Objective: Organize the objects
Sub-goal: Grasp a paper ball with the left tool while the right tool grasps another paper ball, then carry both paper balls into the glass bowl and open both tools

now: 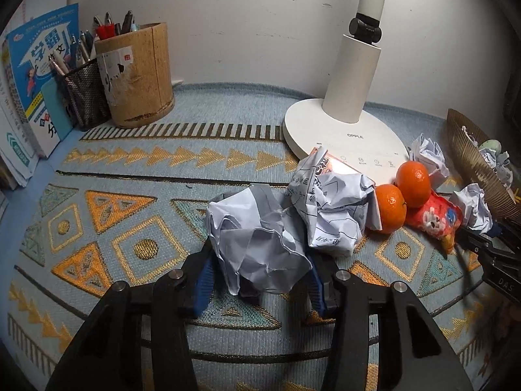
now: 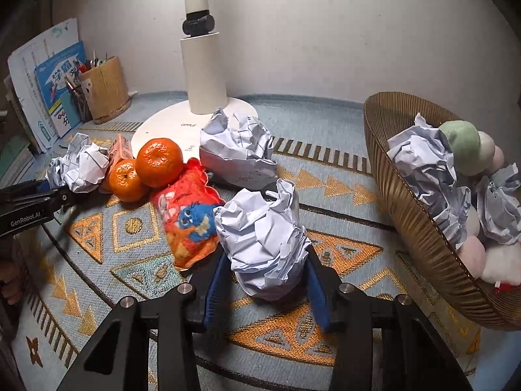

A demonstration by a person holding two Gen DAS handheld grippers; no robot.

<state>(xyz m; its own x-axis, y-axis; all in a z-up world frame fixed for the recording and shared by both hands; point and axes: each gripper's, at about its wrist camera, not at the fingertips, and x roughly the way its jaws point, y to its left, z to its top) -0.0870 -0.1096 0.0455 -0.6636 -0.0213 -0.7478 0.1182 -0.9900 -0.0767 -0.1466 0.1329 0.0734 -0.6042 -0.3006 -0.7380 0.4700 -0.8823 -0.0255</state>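
My left gripper [image 1: 259, 260] is shut on a crumpled white paper ball [image 1: 257, 238], held just above the patterned mat. A second printed paper ball [image 1: 329, 208] lies right behind it. My right gripper [image 2: 265, 260] is shut on another crumpled paper ball [image 2: 265, 234]. Two oranges [image 2: 159, 163] [image 2: 125, 181] and a red plush pouch [image 2: 187, 215] lie left of it. One more paper ball [image 2: 237, 150] rests by the lamp base. The left gripper also shows at the left edge of the right wrist view [image 2: 49, 192], beside a paper ball [image 2: 81, 164].
A brown ribbed basket [image 2: 420, 228] at the right holds paper balls and soft plush balls. A white desk lamp [image 1: 345, 97] stands at the back. A bamboo pen holder [image 1: 140, 75], a mesh pen cup [image 1: 83, 94] and books [image 1: 39, 75] stand at the back left.
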